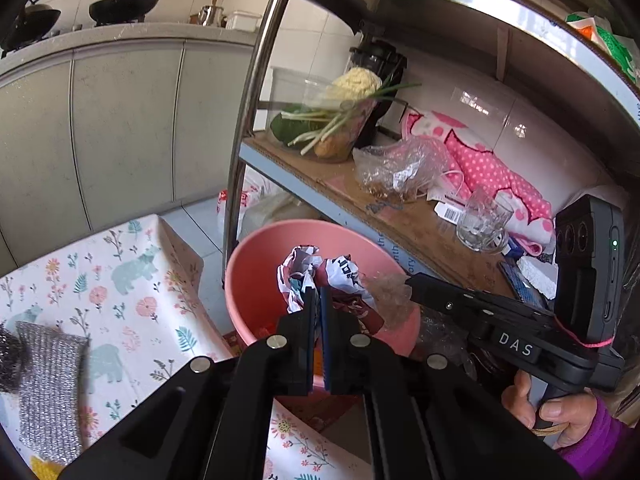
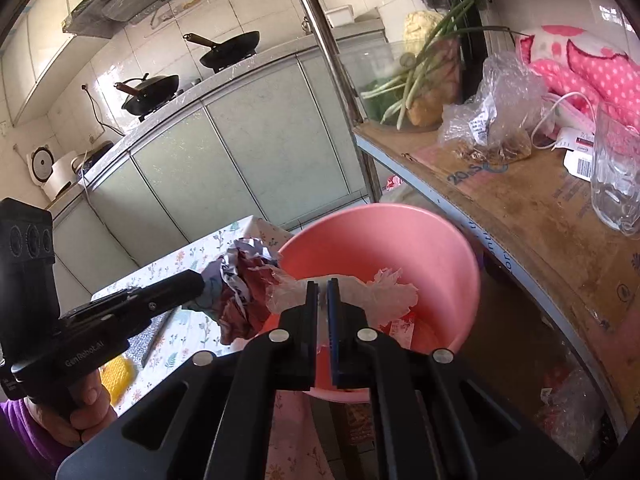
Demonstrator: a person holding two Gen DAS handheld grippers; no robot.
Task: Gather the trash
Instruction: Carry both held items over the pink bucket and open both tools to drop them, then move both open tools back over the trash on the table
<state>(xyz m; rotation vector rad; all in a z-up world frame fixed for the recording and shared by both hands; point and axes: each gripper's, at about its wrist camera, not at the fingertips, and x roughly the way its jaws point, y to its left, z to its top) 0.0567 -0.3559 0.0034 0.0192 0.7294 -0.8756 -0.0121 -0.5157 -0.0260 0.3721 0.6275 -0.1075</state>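
Note:
A pink bin (image 1: pixel 256 280) stands on the floor between the floral table and the metal shelf; it shows too in the right wrist view (image 2: pixel 400 240). My left gripper (image 1: pixel 319 292) is shut on a crumpled printed wrapper (image 1: pixel 308 272), held over the bin's mouth; the wrapper also shows in the right wrist view (image 2: pixel 240 292). My right gripper (image 2: pixel 323 286) is shut on a clear crinkled plastic film (image 2: pixel 380 292), also above the bin. In the left wrist view the right gripper (image 1: pixel 408 284) holds that film (image 1: pixel 390 292) just right of the wrapper.
A floral-clothed table (image 1: pixel 132 280) with a silver scouring cloth (image 1: pixel 48 384) lies to the left. The shelf board (image 2: pixel 540 208) holds a glass cup (image 2: pixel 616 176), a plastic bag (image 2: pixel 492 120), a bowl of vegetables (image 1: pixel 332 120) and pink cloth (image 1: pixel 488 168). Woks sit on the counter (image 1: pixel 124 6).

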